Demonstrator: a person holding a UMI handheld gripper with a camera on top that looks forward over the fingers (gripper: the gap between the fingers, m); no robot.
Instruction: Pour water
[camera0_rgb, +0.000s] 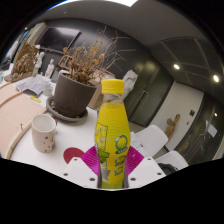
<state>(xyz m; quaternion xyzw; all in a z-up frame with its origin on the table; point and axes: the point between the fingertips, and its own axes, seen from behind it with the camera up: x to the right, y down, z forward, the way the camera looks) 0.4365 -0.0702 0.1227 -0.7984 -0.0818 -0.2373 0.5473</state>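
Between the spread fingers (95, 170) stands a yellow bottle (112, 135) (upright, yellow cap on), whether gripped I cannot tell. Beyond them to the left sit a white mug (44, 132) and a potted dry plant (77, 85).

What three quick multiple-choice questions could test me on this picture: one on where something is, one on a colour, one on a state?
1. Where is the bottle?
A. between the gripper fingers
B. behind the potted plant
C. inside the mug

2. What colour is the bottle's cap?
A. red
B. yellow
C. blue

3. How does the bottle stand?
A. lying flat
B. upside down
C. upright, cap on

Answers: 1 A, the fingers flank its lower part. 2 B, the cap matches the yellow body. 3 C, the cap sits on top, still closed.
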